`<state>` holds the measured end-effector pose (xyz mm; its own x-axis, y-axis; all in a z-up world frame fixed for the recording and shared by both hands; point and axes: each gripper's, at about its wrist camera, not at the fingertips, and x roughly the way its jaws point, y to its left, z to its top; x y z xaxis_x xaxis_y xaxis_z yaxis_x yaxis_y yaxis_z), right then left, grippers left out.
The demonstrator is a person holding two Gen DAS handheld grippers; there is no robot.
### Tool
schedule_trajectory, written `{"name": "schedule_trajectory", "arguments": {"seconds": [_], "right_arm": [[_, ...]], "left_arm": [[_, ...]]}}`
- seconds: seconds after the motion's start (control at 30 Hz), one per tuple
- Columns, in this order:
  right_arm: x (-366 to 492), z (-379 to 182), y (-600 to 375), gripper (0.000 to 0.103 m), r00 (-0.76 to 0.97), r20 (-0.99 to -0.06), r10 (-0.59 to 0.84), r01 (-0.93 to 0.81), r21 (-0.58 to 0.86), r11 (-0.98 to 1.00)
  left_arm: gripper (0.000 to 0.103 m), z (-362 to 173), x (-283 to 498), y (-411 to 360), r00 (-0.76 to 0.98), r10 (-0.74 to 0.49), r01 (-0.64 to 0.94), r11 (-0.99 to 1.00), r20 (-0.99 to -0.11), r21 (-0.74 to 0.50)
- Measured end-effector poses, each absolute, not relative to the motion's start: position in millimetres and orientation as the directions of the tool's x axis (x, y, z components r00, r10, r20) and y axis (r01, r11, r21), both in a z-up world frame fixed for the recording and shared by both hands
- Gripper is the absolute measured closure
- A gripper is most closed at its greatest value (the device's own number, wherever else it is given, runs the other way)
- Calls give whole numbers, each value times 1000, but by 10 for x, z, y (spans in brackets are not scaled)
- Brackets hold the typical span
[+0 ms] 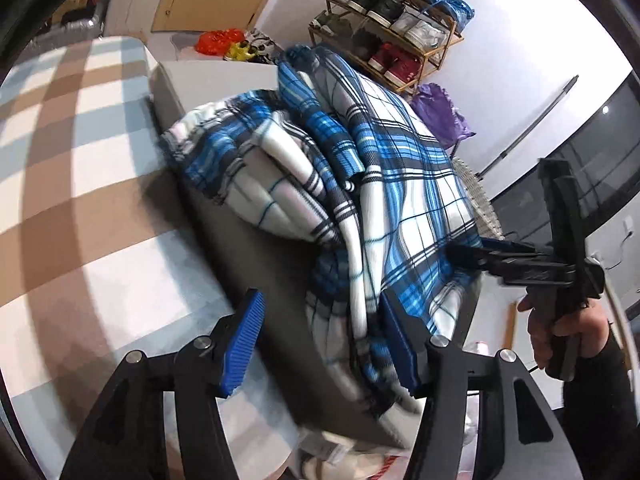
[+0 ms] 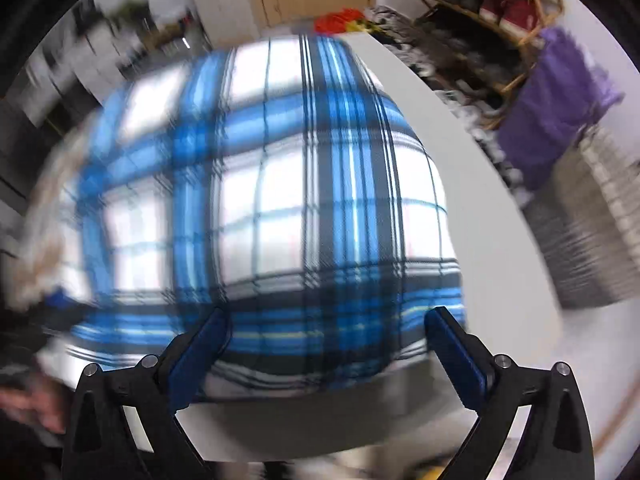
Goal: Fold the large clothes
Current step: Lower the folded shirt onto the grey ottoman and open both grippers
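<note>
Plaid shirt [image 1: 404,184], blue, white and black, lies in a folded, bunched heap on a white table [image 1: 224,76], filling the middle of the left wrist view. Its layers stack unevenly, with a rumpled roll on the left of the heap and a smoother checked panel on the right. In the right wrist view the same cloth fills the centre of the frame as a broad, blurred checked surface, with the bare table edge curving along its right side.

The left gripper [image 1: 320,340] sits at the bottom of its own view with its blue-padded fingers apart; the right-hand pad [image 1: 394,340] rests against the near lower edge of the cloth, the left-hand pad stands clear over the table, and nothing is pinched between them. The right gripper [image 2: 326,354] shows at the bottom of its view with fingers spread wide just above the near edge of the shirt, gripping nothing. From the left wrist view that gripper appears at the right of the frame, its tips at the shirt's right edge, held by a hand [image 1: 560,328] in a dark sleeve.

A shoe rack [image 1: 396,20] stands against the wall at upper centre, a purple bag [image 1: 440,112] just below it, and a checked brown, white and pale-blue floor covering [image 1: 80,160] fills the left side.
</note>
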<state>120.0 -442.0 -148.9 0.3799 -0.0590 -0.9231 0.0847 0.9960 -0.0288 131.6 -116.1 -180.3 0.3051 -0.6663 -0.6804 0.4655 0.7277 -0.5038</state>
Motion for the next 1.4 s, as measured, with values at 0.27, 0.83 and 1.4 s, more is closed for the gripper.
{"name": "schedule_trajectory", "arguments": {"seconds": [0.27,0.83,1.4], "right_arm": [[1713,-487,-3963,0,553,-833,35,121,122,985],[1903,-966,-3703,1,523,-847,93,192,223,956],[-1667,-485,-2874,0,919,-323,-228,292,165,942]], "left_arm": [[49,-1747,1169,-1080,281,-669,471,720,-688,-509],[49,-1612,1123,-524,390,-626,444,770,-675,-458],[16,-502,-434,-403,760,-523,529,843,-387,-99]]}}
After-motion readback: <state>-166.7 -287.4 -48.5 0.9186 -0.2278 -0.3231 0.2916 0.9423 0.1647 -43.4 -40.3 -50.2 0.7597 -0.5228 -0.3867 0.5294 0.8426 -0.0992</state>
